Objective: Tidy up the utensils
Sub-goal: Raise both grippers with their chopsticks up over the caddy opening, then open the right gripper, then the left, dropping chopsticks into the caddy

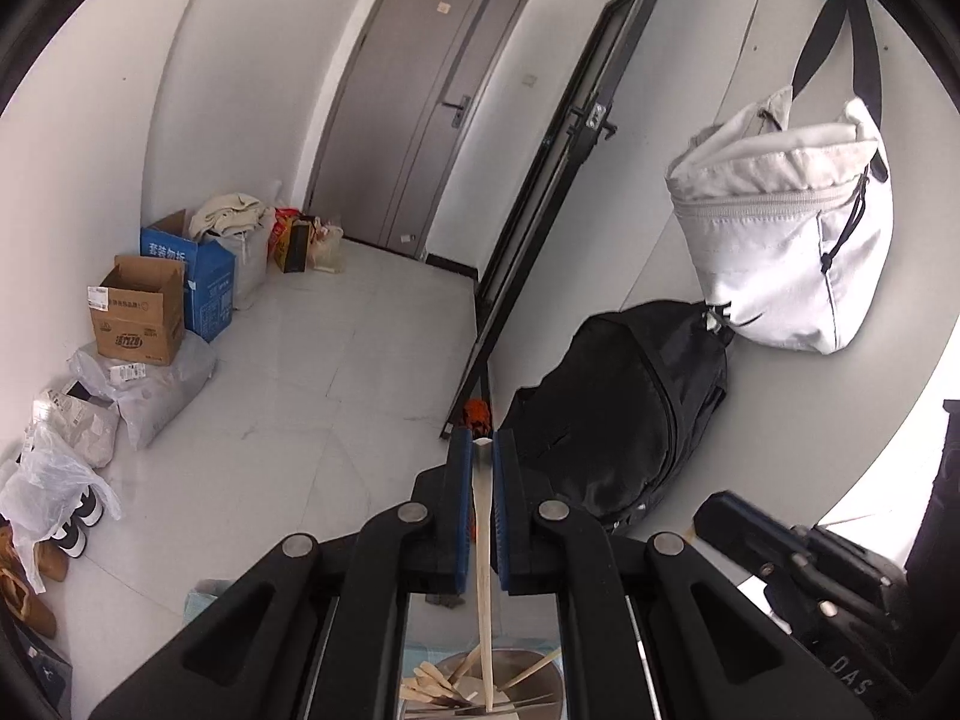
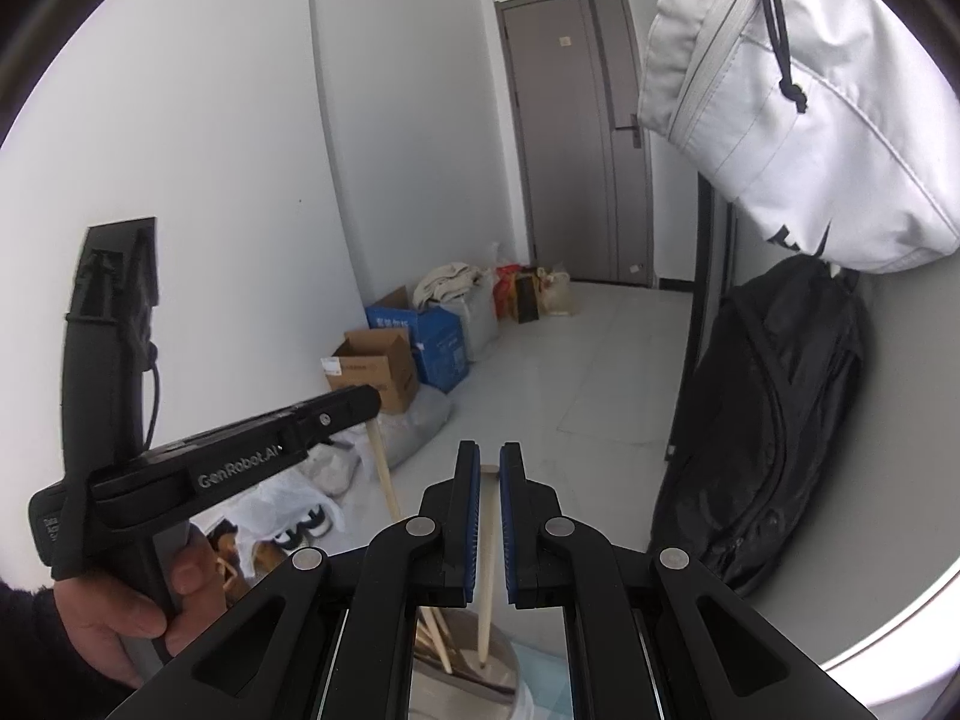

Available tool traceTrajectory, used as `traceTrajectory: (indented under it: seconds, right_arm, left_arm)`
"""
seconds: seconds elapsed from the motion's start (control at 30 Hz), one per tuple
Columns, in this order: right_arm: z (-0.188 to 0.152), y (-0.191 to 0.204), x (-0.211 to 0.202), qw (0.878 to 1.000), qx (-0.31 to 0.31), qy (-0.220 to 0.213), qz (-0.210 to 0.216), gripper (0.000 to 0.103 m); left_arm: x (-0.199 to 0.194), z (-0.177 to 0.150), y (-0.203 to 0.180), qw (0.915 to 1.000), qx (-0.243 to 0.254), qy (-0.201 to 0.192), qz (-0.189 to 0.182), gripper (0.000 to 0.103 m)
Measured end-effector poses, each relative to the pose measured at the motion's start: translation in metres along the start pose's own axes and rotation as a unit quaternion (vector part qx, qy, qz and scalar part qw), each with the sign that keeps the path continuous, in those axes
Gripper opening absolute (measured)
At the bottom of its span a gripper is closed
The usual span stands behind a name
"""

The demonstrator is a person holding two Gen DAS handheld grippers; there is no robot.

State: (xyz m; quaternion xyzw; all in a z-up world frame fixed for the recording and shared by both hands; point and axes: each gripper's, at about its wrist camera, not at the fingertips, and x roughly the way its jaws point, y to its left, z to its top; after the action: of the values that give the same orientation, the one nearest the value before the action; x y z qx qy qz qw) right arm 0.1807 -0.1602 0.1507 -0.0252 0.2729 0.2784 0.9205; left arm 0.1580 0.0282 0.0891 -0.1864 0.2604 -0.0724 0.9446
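Observation:
In the left wrist view my left gripper [image 1: 482, 443] is shut on a thin wooden utensil [image 1: 483, 540]. Its lower end reaches down into a metal container [image 1: 534, 663] that holds several more wooden utensils. The right wrist view shows my right gripper [image 2: 490, 457] shut on another wooden utensil [image 2: 489, 540], whose lower end hangs over the same container [image 2: 501, 669]. The left gripper [image 2: 369, 405], held by a hand [image 2: 114, 618], appears at the left there with its wooden stick [image 2: 384, 474] slanting down. The right gripper [image 1: 720, 510] shows at the lower right of the left wrist view.
A black backpack [image 1: 618, 408] leans on the wall at the right, with a white bag [image 1: 792, 240] hanging above it. Cardboard boxes [image 1: 141, 312], plastic bags and shoes [image 1: 78, 528] line the left wall. A grey door [image 1: 414, 102] stands at the far end of the tiled floor.

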Motion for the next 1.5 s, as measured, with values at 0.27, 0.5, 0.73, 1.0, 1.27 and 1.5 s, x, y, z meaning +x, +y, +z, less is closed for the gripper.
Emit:
traceTrajectory:
  seconds: [0.27, 0.5, 0.73, 1.0, 1.27, 1.5]
  right_arm:
    - [0.002, -0.003, 0.002, 1.0, 0.004, -0.002, -0.002, 0.006]
    - [-0.002, 0.0, 0.008, 1.0, -0.001, 0.007, 0.001, 0.006]
    - [-0.014, 0.001, 0.022, 0.999, 0.004, 0.033, 0.019, 0.006]
    - [-0.03, -0.003, 0.032, 0.992, 0.076, 0.058, 0.079, 0.008]
    - [-0.045, -0.017, 0.013, 0.985, 0.14, 0.051, 0.084, 0.03]
    - [-0.056, -0.013, -0.016, 0.984, 0.158, 0.031, 0.075, 0.049]
  left_arm:
    - [0.004, 0.013, -0.007, 0.9999, 0.007, -0.011, -0.009, 0.002]
    - [0.003, -0.004, -0.011, 0.9993, 0.033, -0.008, -0.013, 0.002]
    - [0.003, -0.018, 0.001, 0.9982, 0.025, 0.028, -0.046, 0.002]
    - [-0.003, -0.021, 0.014, 0.9937, 0.017, 0.071, -0.085, 0.003]
    - [-0.014, -0.023, 0.019, 0.9918, 0.015, 0.099, -0.079, 0.016]
    - [-0.042, -0.021, 0.022, 0.9967, 0.011, 0.069, -0.04, 0.044]
